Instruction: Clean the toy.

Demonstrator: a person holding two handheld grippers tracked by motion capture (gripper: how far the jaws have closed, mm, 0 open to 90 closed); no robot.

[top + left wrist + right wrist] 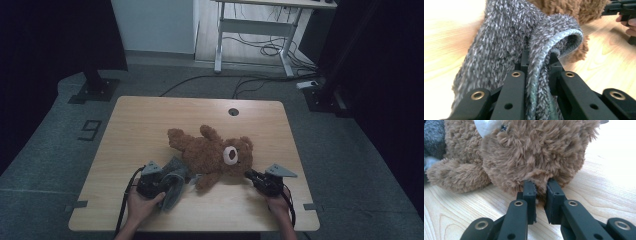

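Observation:
A brown teddy bear (210,152) lies on its back in the middle of the wooden table (150,120), head toward the right. My left gripper (167,180) is near the bear's lower arm, shut on a fuzzy grey knitted garment (176,175). In the left gripper view that grey garment (506,40) is pinched between the jaws of the left gripper (539,57) and drapes over them, with the bear (564,7) behind. My right gripper (248,174) is at the bear's head. The right gripper (540,187) is shut on a tuft of the bear (524,152).
A cable hole (233,111) sits near the table's far edge. Beyond the table are a white-legged desk (260,30), loose floor cables (260,50) and a black stand base (92,90). Bare tabletop lies to the left and behind the bear.

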